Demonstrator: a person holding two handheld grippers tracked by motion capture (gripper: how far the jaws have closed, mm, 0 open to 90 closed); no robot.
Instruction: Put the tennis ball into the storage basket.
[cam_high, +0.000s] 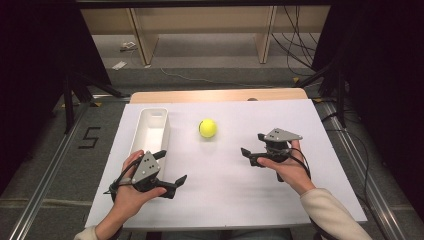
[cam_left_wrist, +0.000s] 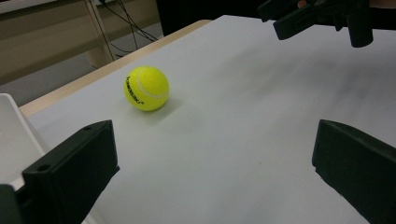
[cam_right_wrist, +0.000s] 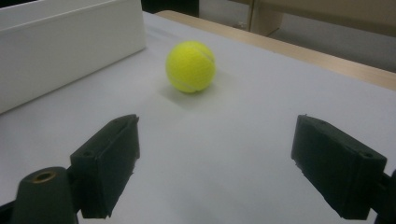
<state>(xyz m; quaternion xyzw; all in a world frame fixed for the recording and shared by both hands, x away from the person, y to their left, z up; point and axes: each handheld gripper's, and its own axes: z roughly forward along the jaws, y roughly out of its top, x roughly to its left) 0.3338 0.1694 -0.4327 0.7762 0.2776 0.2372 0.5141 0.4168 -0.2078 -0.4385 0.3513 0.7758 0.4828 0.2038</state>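
Tennis ball (cam_high: 207, 128) on open table, beside white bin (cam_high: 150, 131), both jaws spread, empty.

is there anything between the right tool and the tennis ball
Nothing visible. In the right gripper view, bare white table lies between the open right tool and the tennis ball. The white bin stands off to one side of the ball, clear of that path.

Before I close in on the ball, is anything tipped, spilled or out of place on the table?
Nothing stands out. The tennis ball sits alone on the white table, apart from the upright white bin. The left gripper and right gripper are both open with nothing between their jaws.
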